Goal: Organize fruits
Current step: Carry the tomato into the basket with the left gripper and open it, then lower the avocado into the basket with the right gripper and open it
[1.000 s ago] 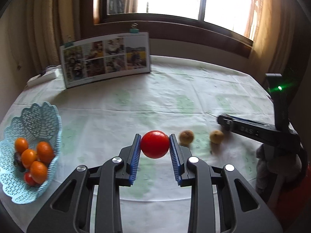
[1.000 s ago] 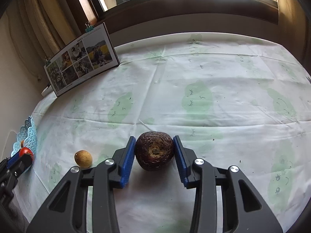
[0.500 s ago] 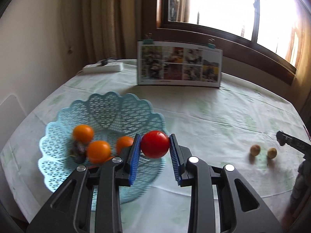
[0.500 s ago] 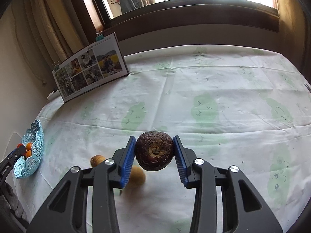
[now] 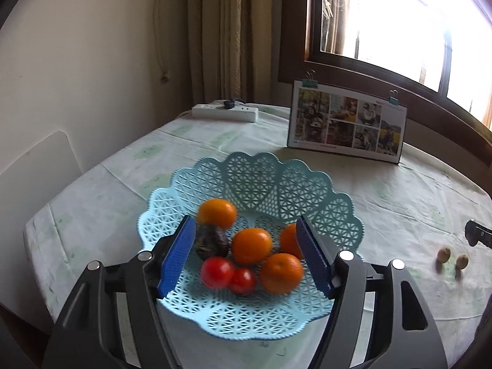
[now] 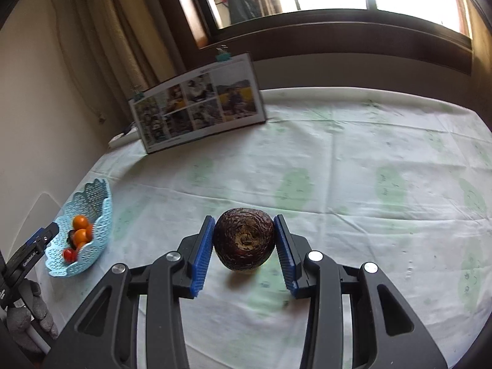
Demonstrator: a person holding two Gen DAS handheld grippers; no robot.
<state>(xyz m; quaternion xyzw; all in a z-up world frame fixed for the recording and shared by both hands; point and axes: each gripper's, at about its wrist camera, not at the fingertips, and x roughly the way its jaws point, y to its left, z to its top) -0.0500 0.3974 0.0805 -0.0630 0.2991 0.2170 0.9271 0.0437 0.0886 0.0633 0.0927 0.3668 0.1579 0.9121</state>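
The left tool [image 5: 246, 255] hangs over the pale blue lattice basket [image 5: 276, 181] with its blue-padded fingers spread wide and nothing between them. The basket sits near the left edge of the table [image 5: 384, 190], which is covered with a white cloth printed in faint green. Inside the basket lie four oranges, the rearmost [image 5: 217, 213] toward the back left, another [image 5: 251, 245] in the middle, one [image 5: 281, 273] at the front right and one [image 5: 288, 240] half hidden behind the right finger. Two red tomatoes touch each other at the front, the larger [image 5: 216, 272] on the left and the smaller [image 5: 242, 280] beside it. A dark wrinkled fruit [image 5: 211, 242] rests just under the rearmost orange, close to the left finger.

Two small tan fruits [image 5: 444, 254] lie side by side on the cloth toward the right edge of the table, well apart from the basket. A photo board [image 5: 346, 126] held by binder clips stands upright near the far edge, and a white power strip [image 5: 224, 113] lies in the far left corner.

The right tool [image 6: 244, 247] is closed on a dark brown, rough-skinned round fruit [image 6: 244, 238], both blue pads pressed against its sides. It is held above the cloth in the near middle of the table, far to the right of the basket [image 6: 101, 215]. The left tool's tip [image 6: 40, 240] shows beside that basket at the left edge.
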